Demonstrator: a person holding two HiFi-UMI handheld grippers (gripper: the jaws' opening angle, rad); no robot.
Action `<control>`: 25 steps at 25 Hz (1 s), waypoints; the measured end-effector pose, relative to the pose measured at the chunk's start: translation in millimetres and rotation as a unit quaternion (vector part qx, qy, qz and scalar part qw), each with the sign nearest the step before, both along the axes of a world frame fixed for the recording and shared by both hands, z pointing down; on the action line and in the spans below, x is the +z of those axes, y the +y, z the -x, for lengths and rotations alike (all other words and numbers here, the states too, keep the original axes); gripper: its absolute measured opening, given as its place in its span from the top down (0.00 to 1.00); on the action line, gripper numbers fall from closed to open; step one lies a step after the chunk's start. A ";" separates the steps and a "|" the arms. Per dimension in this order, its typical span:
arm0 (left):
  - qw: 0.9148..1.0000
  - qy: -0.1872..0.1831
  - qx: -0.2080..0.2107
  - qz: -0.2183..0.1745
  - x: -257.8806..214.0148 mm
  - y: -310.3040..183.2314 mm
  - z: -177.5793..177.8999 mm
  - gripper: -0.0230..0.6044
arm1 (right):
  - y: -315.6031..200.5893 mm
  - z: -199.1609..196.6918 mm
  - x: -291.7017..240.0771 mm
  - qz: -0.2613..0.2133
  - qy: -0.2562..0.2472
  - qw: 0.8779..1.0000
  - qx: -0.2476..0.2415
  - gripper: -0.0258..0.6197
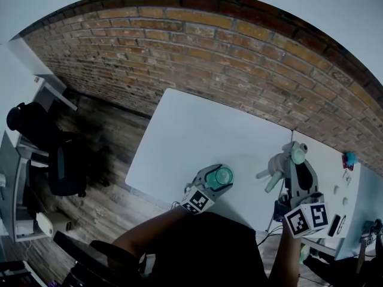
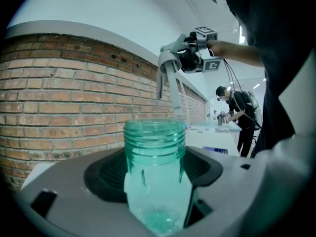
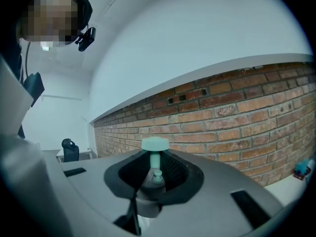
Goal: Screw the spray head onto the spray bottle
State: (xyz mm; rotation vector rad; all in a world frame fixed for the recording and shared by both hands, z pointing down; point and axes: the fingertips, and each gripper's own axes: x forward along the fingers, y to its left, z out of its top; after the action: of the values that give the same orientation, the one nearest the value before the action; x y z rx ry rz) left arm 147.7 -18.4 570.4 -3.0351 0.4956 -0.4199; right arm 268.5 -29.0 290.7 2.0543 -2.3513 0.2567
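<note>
The premises are judged to be an office-type laboratory workroom. A bare brick wall (image 1: 239, 58) under white plaster is noted, with plain white tables (image 1: 197, 130) set in a row along it. A wood-plank floor (image 1: 108, 208) is recorded. A black office chair (image 3: 70, 150) is observed beside a white desk (image 1: 15, 160) at the left. A second person (image 2: 241, 113) is seen standing at a farther table along the same wall.
</note>
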 end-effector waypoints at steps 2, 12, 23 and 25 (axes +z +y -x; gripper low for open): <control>1.000 -0.001 0.006 -0.002 0.7 1.6 0.5 0.45 | 1.0 -1.3 -0.4 -0.001 -0.001 1.000 0.003 0.86; 1.000 0.003 0.006 0.006 9.9 4.5 1.9 0.45 | -1.1 -12.2 -18.1 -0.015 -0.001 1.000 0.012 0.86; 1.000 0.010 0.005 0.003 13.4 3.6 1.6 0.45 | -11.2 -0.6 -37.6 -0.031 0.005 0.999 -0.012 0.86; 1.000 0.011 0.004 0.006 13.0 4.0 1.0 0.45 | -11.8 2.3 -44.7 -0.038 0.005 0.999 -0.016 0.86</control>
State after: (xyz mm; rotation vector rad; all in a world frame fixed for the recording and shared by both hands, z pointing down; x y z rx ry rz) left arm 146.7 -14.5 583.4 -3.0549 0.4829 -0.3920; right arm 266.2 -40.8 245.9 2.0422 -2.4223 0.1592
